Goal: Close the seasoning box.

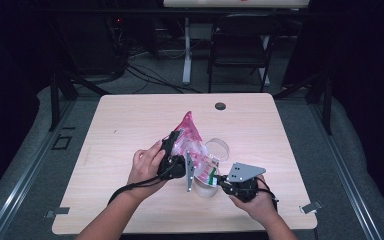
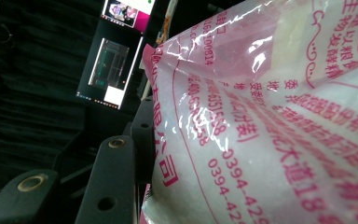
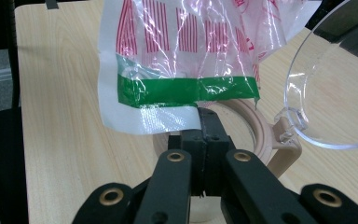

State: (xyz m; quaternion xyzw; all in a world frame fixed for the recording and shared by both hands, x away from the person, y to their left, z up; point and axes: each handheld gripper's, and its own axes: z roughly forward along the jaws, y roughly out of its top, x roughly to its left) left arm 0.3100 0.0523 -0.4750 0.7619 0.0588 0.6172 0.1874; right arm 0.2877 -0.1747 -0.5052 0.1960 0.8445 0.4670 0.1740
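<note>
A pink-and-white printed plastic bag (image 1: 189, 131) of white grains hangs tilted above the table. My left gripper (image 1: 175, 142) is shut on its upper side; in the left gripper view the bag (image 2: 270, 130) presses against one black jaw and hides the other. My right gripper (image 1: 217, 179) is shut on the bag's lower white edge, just below a green tape strip (image 3: 186, 91); its closed tips (image 3: 208, 119) pinch the film. Under that edge stands a round beige-rimmed container (image 3: 261, 135) with its clear hinged lid (image 3: 335, 93) swung open to the right.
The light wood table (image 1: 125, 125) has a dark round grommet hole (image 1: 220, 106) near its far edge. A black folding chair (image 1: 242, 45) and cables sit on the floor beyond. A lit monitor (image 2: 109, 70) hangs in the dark background.
</note>
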